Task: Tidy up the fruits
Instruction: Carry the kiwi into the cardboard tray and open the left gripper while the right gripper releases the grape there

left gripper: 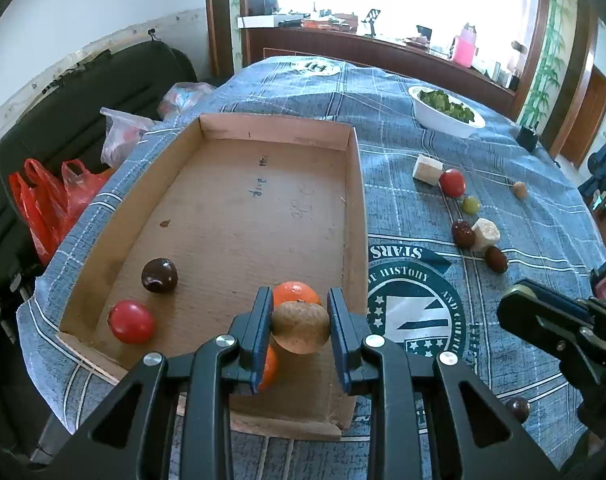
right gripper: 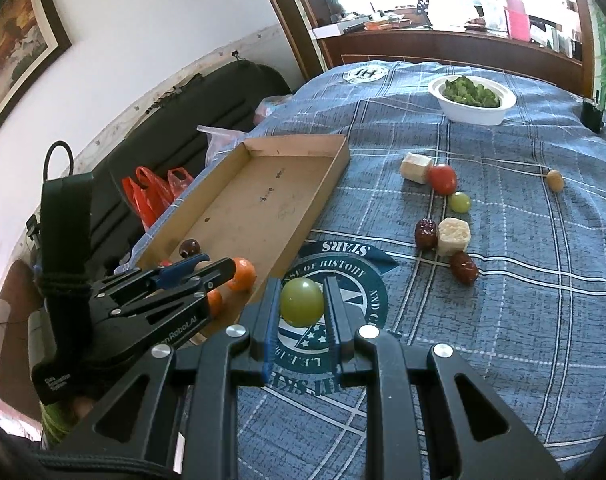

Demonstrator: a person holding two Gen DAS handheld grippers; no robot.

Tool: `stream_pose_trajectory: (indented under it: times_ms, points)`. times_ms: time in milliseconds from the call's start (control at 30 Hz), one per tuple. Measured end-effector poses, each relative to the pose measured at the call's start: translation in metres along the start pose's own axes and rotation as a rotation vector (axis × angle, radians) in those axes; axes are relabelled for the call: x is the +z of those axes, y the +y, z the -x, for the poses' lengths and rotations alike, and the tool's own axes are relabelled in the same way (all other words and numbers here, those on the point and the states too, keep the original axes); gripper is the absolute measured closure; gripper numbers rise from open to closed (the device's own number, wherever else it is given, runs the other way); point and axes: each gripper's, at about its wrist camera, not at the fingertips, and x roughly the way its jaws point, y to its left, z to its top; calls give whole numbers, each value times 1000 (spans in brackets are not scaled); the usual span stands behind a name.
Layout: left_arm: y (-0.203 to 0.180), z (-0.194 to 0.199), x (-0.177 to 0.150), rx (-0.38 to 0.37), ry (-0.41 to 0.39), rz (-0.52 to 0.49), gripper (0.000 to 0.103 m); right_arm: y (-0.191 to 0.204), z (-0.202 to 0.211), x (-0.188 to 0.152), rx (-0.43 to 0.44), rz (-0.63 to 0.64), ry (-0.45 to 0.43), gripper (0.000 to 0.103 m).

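Both jaws clamped: left gripper (left gripper: pixel 301 326) pinches a brown fruit (left gripper: pixel 301 327) over the box (left gripper: pixel 353 208) near corner; right gripper (right gripper: pixel 301 307) pinches a green grape (right gripper: pixel 301 301) over the cloth, beside the box. Step: dropping off. Next: left lets go inside the box, right carries across the wall first.

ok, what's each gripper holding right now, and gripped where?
Left gripper: brown round fruit, pinched across its sides, above the cardboard tray. Right gripper: green grape, pinched across its sides, above the tablecloth.
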Motion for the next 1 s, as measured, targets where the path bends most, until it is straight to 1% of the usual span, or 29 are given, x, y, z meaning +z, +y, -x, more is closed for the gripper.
stream_pose_trajectory:
  times_ms: [200,400,600,800,1000]
  points:
    - [19,-1,5,9,-2,36,76,0,-9,0,7,-3,19,80]
    - [61,-6,18,70,-2,120,77,7,-24,7,31,10,36,80]
    - [85,-18,30,111,14,149,77,24,-52,21,68,41,66,80]
    - [95,-37,45,147,49,152,77,48,-87,37,94,88,101,80]
    - [93,-58,50,177,101,135,77,54,-126,47,67,106,151,80]
